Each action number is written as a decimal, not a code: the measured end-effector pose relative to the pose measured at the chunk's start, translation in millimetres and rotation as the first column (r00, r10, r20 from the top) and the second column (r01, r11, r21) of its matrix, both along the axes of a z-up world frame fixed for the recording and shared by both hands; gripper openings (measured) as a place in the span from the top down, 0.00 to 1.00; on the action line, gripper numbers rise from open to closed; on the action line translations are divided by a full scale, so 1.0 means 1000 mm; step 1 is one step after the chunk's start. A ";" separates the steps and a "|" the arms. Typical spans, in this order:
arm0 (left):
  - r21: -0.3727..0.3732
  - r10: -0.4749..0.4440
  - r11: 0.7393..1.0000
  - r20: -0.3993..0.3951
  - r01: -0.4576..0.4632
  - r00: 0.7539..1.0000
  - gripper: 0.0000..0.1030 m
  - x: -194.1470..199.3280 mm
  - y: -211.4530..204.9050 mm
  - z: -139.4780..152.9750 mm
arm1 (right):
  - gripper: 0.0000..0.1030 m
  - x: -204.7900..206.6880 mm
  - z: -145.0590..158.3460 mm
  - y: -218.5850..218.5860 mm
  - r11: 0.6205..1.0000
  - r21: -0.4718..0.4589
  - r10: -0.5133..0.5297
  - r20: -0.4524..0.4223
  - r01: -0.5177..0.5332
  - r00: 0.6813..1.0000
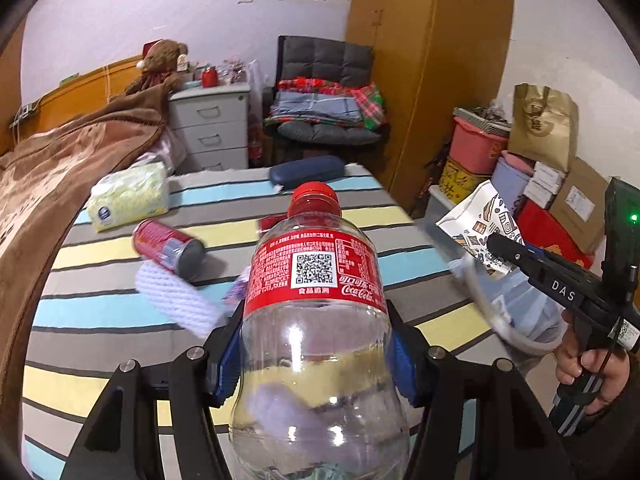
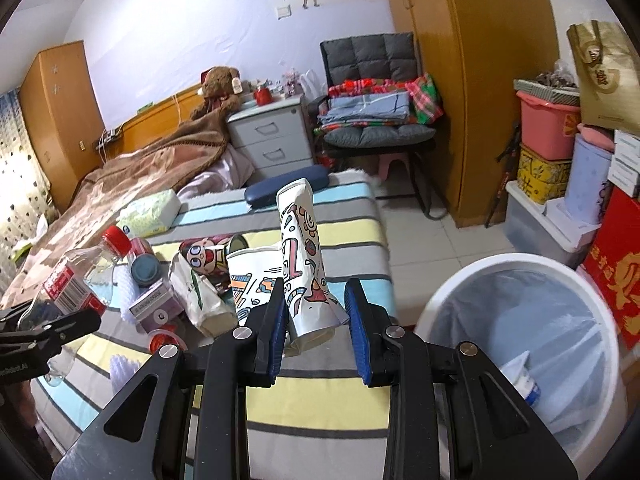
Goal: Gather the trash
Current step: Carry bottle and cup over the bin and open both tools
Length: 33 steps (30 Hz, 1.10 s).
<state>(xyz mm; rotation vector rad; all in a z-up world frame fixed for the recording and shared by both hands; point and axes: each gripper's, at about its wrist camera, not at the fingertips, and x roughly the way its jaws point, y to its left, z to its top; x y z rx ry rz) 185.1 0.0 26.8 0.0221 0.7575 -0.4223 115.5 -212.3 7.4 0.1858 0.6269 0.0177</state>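
Bottle (image 1: 316, 320) sat pinched in left gripper (image 1: 316, 356), patterned carton (image 2: 306, 264) in right gripper (image 2: 316, 320); both needed steady carrying over the bin's rim (image 2: 452, 280) before release.

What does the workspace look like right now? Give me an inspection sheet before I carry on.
Surface: striped bed cover, littered.
Job's things: empty cola bottle in the left gripper; patterned paper bag in the right gripper; red can, cartoon snack bag and purple box lie on the cover; white bin with liner beside the bed.
Clutter: tissue pack, blue case.
Grippers: both shut on their loads.
Cables: wires at the headboard.
Surroundings: drawer unit, chair stacked with bedding, wardrobe, stacked boxes.
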 end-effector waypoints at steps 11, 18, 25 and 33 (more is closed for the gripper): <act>0.012 -0.104 0.995 0.055 0.104 0.993 0.40 -0.024 -0.066 0.017 | 0.71 -0.029 0.014 -0.027 0.997 -0.009 -0.076 0.060 0.077 0.995; 0.005 -0.178 0.984 0.064 0.178 0.982 0.40 -0.033 -0.111 0.020 | 0.71 -0.045 0.016 -0.052 0.990 -0.012 -0.141 0.072 0.142 0.987; 0.010 -0.261 0.965 0.058 0.260 0.964 0.40 -0.039 -0.160 0.019 | 0.71 -0.057 0.012 -0.079 0.979 -0.014 -0.201 0.062 0.202 0.978; 0.018 -0.347 0.938 0.026 0.347 0.937 0.40 -0.041 -0.217 0.009 | 0.71 -0.066 0.004 -0.103 0.964 -0.030 -0.265 0.026 0.266 0.964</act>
